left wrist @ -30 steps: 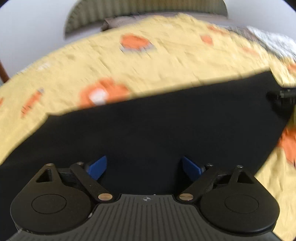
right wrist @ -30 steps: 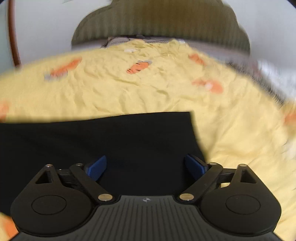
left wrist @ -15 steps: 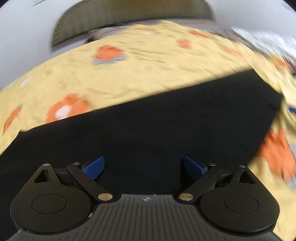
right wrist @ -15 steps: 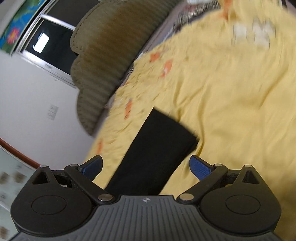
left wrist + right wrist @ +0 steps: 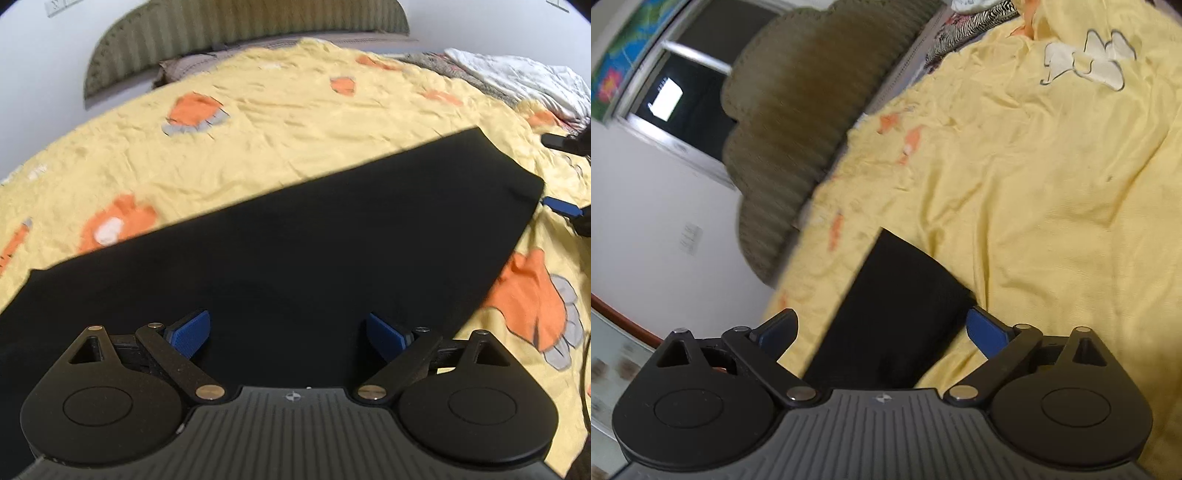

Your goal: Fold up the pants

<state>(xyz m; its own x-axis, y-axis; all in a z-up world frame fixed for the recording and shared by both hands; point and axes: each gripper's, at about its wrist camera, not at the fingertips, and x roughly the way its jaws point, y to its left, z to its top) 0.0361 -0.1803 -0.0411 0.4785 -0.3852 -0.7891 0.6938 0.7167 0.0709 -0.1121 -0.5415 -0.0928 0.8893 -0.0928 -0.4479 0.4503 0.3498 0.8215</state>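
A yellow bedspread (image 5: 295, 122) with orange prints covers the bed, with an olive ribbed headboard (image 5: 798, 122), a white wall and a dark window (image 5: 683, 96) behind. The black pants (image 5: 295, 251) lie flat as a long folded strip on it. Both the left claw (image 5: 290, 332) and right claw (image 5: 882, 330) stand apart, empty; the right has rolled sideways since a second ago and now sits at the strip's end.

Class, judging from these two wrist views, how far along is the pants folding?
Done: the black pants lie flat as one long strip on the yellow bedspread, apparently folded lengthwise. In hand: nothing; the left gripper hangs open over the fabric, and the right gripper is open at the strip's end. Left: probably folding the strip crosswise.
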